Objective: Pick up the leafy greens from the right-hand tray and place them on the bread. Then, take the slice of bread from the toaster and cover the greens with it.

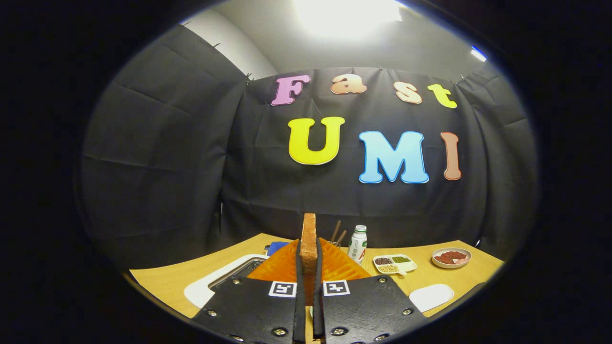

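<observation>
My gripper (309,260) is shut on a slice of bread (309,239), which stands on edge between the two fingers and sticks up past their tips. It is held above the wooden table (167,282). Below and left of the fingers lies the white toaster (205,289) with its dark slot (236,274). The greens and the other bread are hidden behind the fingers.
Beyond the fingers stand a small white bottle (357,243) and brown sticks (336,233). To the right are a white divided dish of beans (394,264), a round bowl of red food (451,257) and a white tray (431,296). A blue object (276,247) lies behind the toaster.
</observation>
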Demonstrator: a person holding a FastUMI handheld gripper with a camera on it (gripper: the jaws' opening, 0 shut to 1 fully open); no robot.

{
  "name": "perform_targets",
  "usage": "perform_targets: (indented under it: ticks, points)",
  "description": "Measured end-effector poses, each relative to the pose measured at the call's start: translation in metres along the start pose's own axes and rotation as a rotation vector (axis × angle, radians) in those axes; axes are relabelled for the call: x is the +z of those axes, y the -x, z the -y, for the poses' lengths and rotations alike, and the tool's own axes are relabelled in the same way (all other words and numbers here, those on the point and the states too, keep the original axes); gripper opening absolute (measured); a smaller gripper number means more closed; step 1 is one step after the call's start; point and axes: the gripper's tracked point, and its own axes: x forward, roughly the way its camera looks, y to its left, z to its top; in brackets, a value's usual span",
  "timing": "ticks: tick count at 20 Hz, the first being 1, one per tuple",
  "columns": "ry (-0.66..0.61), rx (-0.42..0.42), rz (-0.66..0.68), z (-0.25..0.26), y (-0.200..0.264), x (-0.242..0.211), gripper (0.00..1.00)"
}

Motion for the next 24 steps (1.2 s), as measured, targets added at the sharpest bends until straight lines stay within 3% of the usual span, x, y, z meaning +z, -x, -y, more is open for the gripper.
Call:
perform_targets:
  ticks: [14,18,24]
  points:
    - [-0.013,-0.078,-0.125,0.104,-0.007,-0.073,0.06]
    - [-0.047,-0.017,-0.150,0.102,-0.007,-0.088,0.06]
    - [-0.090,-0.004,-0.156,0.108,-0.008,-0.102,0.06]
